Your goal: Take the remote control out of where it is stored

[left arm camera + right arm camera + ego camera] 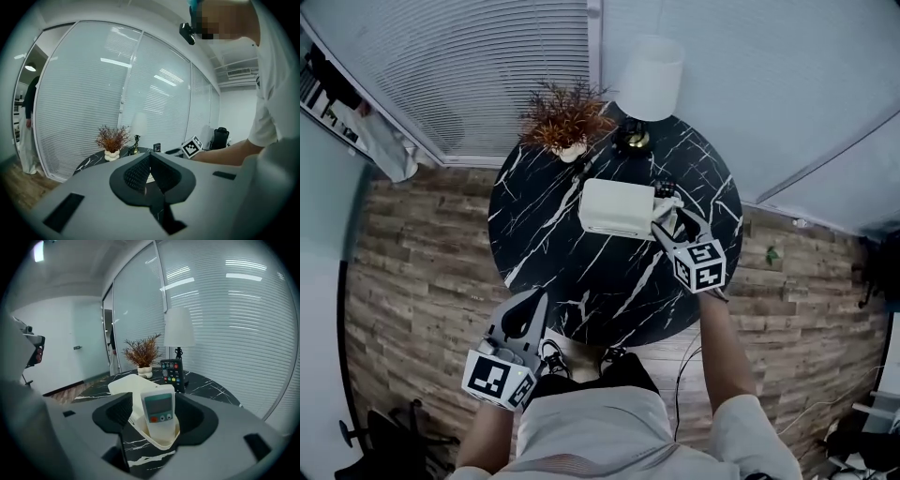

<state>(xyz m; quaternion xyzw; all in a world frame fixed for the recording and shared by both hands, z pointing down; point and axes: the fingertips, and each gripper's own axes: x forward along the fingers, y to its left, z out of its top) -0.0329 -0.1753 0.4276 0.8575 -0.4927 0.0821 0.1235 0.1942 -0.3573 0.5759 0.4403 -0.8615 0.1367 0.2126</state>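
A white remote control with a small screen stands upright in a cream pocket on the side of a white box. The box lies on a round black marble table. My right gripper is at the box's right end, open, with a jaw on either side of the remote and its pocket; the pads do not press on it. A black remote with coloured buttons stands upright behind. My left gripper hangs over the table's near edge, shut and empty.
A white-shaded lamp and a potted dry plant stand at the table's far side, against glass walls with blinds. Wooden floor surrounds the table. A person stands far left in the left gripper view.
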